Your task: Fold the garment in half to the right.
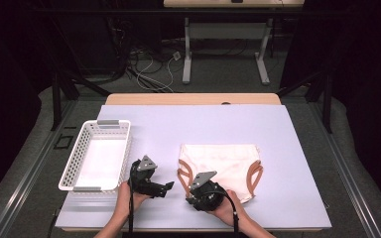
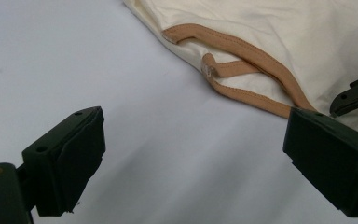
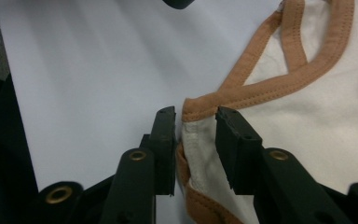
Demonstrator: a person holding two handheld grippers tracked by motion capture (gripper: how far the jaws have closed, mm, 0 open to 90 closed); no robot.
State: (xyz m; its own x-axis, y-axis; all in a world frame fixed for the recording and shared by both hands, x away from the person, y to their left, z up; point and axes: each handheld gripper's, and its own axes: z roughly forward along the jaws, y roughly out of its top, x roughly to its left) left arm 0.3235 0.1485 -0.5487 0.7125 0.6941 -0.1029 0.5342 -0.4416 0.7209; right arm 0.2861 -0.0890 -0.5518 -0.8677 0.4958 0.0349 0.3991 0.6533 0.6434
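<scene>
Even overhead light brightens the pale worktop point(image 1: 278, 148); the room around lies dark. Soft shadows sit under each claw, whose near parts blur slightly.

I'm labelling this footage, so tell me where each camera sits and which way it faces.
High view: above the person's side, facing forward and down on the table; forearms, both grippers.
Left gripper view: along wide-open jaws toward the cream garment.
Right gripper view: along jaws straddling the garment's tan-trimmed corner.
Shared: the cream garment.
</scene>
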